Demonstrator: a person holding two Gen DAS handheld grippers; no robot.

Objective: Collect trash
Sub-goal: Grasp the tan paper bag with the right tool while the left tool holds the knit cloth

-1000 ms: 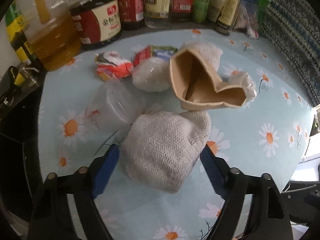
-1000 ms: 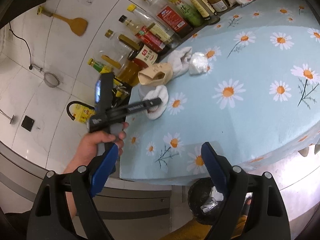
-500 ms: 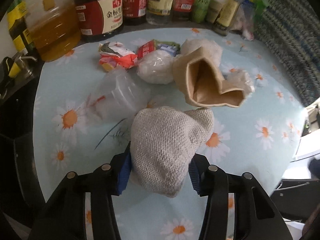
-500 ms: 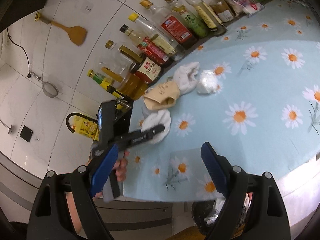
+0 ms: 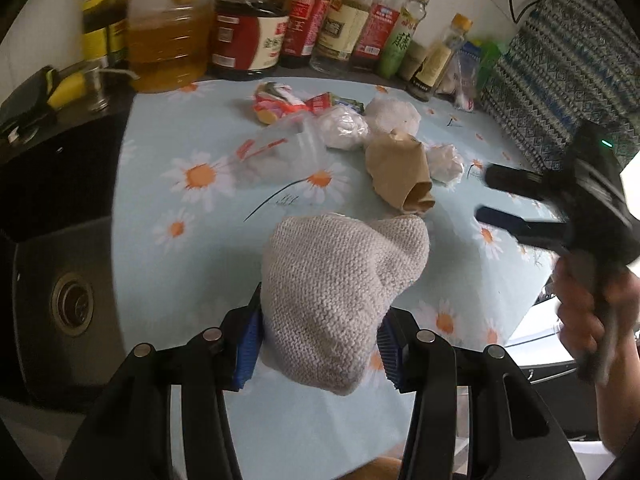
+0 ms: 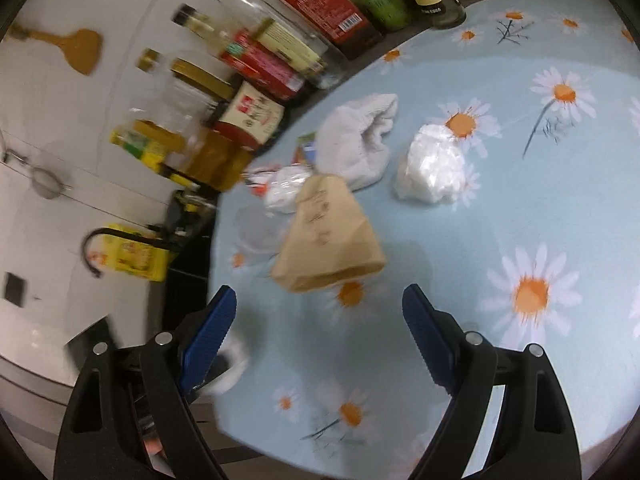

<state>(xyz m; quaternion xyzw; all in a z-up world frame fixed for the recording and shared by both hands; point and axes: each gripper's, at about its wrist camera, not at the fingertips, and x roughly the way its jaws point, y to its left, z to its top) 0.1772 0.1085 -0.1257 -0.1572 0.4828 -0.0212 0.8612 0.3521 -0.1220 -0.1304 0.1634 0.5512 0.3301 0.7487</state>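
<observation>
My left gripper is shut on a grey knitted cloth, lifted a little above the daisy tablecloth. Beyond it lie a crumpled brown paper bag, white plastic wads, a clear plastic cup and red wrappers. My right gripper is open over the table, with the brown paper bag just ahead of its fingers. A white cloth and a plastic wad lie further on. In the left wrist view, the right gripper comes in from the right, held by a hand.
Sauce and oil bottles line the back wall. A steel sink and a black stove top lie left of the table. A patterned fabric hangs at the right. The table's front edge is near.
My left gripper closed on the knitted cloth and drew it back and up from the pile. My right gripper swung in over the table toward the brown bag.
</observation>
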